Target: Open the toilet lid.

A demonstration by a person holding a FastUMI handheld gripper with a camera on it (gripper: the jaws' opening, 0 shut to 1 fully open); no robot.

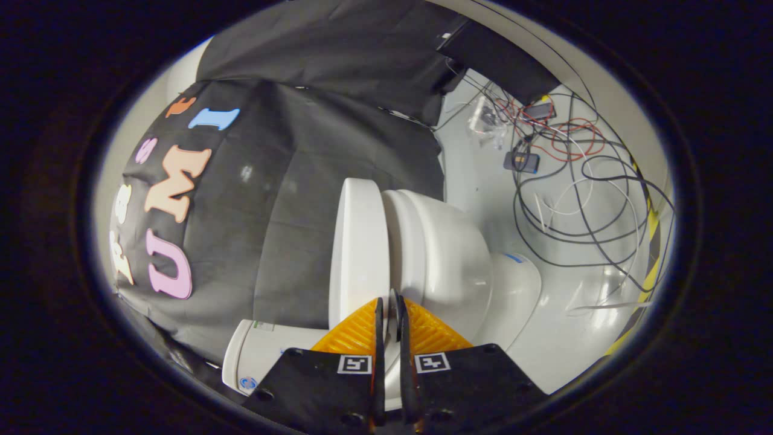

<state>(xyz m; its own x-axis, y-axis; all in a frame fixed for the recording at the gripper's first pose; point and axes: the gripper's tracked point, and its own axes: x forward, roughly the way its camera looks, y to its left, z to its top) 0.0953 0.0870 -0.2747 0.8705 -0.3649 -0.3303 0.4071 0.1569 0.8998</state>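
Jaws: nearly closed, the two fingers with only a thin slit between them; I read the gripper point(391, 314) as pinching the edge of the toilet lid point(360, 254), though I could not tell for certain that both fingers pressed on it.
Camera roll: I held the rig turned on its side, so the toilet appeared lying sideways; that let the fingers straddle the thin lid edge.
Toilet lid: it stood just ahead of the fingertips, a flat white slab, parted by a narrow gap from the toilet bowl point(441, 254) beside it.
Why that grip: taking the lid at its free front rim gave the longest lever about the hinge, I judged.
Cistern: the white tank point(266, 356) lay near the fingers, against the black cloth wall point(290, 181), so the lid had to swing toward it.
Floor: pale floor point(561, 326) beyond the bowl carried a tangle of cables point(580, 181), well apart from the toilet.
Progress: lid only slightly lifted, by my reading; most of the swing remained.
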